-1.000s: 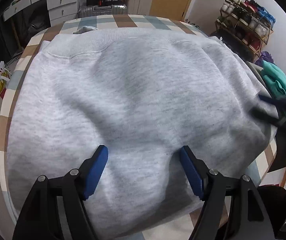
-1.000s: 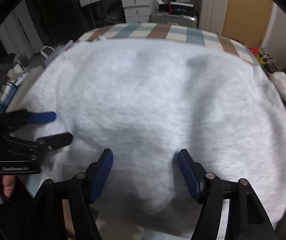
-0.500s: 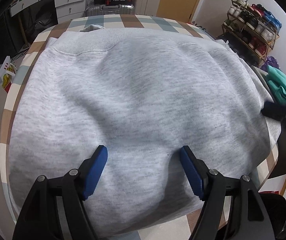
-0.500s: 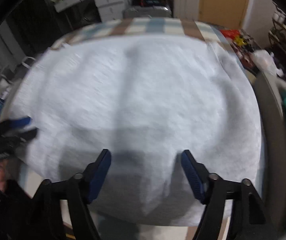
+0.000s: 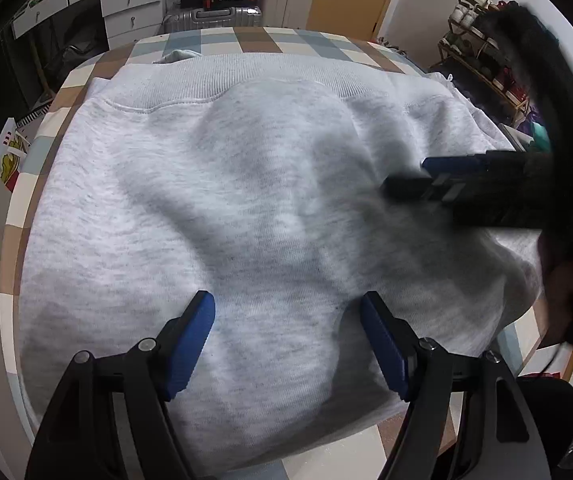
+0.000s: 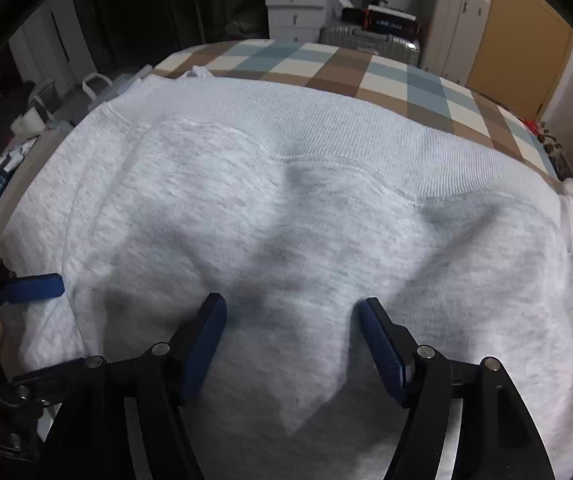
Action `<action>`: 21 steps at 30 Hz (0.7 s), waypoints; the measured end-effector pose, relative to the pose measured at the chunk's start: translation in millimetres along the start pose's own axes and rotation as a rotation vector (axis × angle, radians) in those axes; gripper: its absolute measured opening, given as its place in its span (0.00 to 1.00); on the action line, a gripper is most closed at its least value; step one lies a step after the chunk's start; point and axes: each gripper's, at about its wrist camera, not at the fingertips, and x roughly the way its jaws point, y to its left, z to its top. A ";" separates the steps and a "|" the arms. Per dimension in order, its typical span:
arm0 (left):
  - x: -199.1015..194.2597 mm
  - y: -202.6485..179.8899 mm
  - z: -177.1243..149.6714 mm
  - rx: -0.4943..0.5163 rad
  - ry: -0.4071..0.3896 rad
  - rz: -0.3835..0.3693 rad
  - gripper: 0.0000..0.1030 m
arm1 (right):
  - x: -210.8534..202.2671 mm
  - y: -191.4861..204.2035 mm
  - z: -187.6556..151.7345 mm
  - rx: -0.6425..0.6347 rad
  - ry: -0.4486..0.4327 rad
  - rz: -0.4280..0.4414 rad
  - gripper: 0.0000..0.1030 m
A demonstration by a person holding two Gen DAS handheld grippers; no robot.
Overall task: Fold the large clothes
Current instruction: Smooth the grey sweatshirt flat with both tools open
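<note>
While both of my tools hang steeply over the near edge, I find nothing pinched in either. The left gripper [image 5: 286, 336] has its blue pads spread wide, with only the flat surface of the light grey fleece sweatshirt [image 5: 246, 200] below the gap and no fold gathered between them. The right gripper [image 6: 290, 340] shows the same spread, though its jaws are closing slightly; cloth lies under the gap, and the pads do not press on it.

Just beyond the pads, the sweatshirt lies spread across most of the table with the brown, blue and cream checked cloth [image 5: 246, 42], its near edge spilling over the table's front. I judge the pair is stationed here to take that near edge and carry it over for a fold, which has not started.

In the left view the right tool reaches in from the side over the garment's far-right portion; that patch is smeared by blur, so contact there is likely absent but I cannot confirm it.

Further out, soft ridges cross the body, and the ribbed hem band [image 6: 326, 132] lies at the far side, well short of the table's far edge. Smoothing may be needed first.
</note>
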 end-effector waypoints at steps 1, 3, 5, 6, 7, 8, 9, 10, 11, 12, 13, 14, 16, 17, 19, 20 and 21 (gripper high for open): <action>-2.7 1.3 1.4 -0.010 0.001 -0.007 0.69 | -6.6 -5.6 3.6 0.015 0.010 0.028 0.49; -13.5 4.0 6.1 -0.036 -0.016 -0.064 0.69 | -35.2 -25.7 10.9 0.040 -0.057 0.018 0.40; -27.8 3.2 16.5 -0.040 -0.065 -0.145 0.69 | -59.0 -45.3 13.7 0.065 -0.121 -0.026 0.44; -34.3 0.6 27.3 -0.039 -0.102 -0.174 0.69 | -67.4 -59.4 14.6 0.087 -0.137 -0.042 0.44; -36.0 -2.3 36.9 -0.039 -0.119 -0.189 0.69 | -67.7 -68.4 15.3 0.096 -0.131 -0.058 0.44; -33.2 -6.4 47.9 -0.035 -0.118 -0.206 0.69 | -65.1 -76.9 15.3 0.101 -0.116 -0.084 0.44; -23.0 -13.1 61.1 -0.026 -0.091 -0.215 0.69 | -58.5 -84.8 12.9 0.109 -0.098 -0.125 0.43; -15.3 -16.6 65.7 -0.019 -0.082 -0.203 0.69 | -45.8 -94.9 10.7 0.123 -0.060 -0.160 0.44; 0.5 -23.8 71.7 0.006 -0.065 -0.153 0.69 | -31.6 -102.4 10.3 0.136 -0.025 -0.161 0.44; 14.1 -27.3 74.2 0.028 -0.039 -0.108 0.69 | -15.6 -111.1 7.9 0.153 0.018 -0.138 0.45; 30.8 -30.6 74.6 0.043 0.006 -0.073 0.69 | 1.7 -118.7 0.3 0.174 0.040 -0.109 0.46; 47.6 -33.7 74.1 0.061 0.054 -0.038 0.69 | 0.0 -118.7 -5.6 0.180 -0.003 -0.108 0.47; 52.1 -41.5 74.1 0.102 0.032 0.024 0.70 | -0.6 -113.9 -3.4 0.160 0.012 -0.129 0.47; 50.5 -42.1 75.5 0.096 0.042 0.031 0.70 | -1.5 -113.0 -0.9 0.158 0.034 -0.132 0.47; 41.8 -34.6 76.8 0.060 0.030 -0.013 0.70 | -12.0 -112.4 6.5 0.159 0.049 -0.119 0.36; 37.4 -30.2 76.4 0.050 0.024 -0.038 0.70 | -22.5 -110.1 10.5 0.159 0.020 -0.104 0.36; 34.4 -25.8 75.8 0.043 0.017 -0.050 0.70 | -36.7 -106.4 14.4 0.155 -0.028 -0.083 0.37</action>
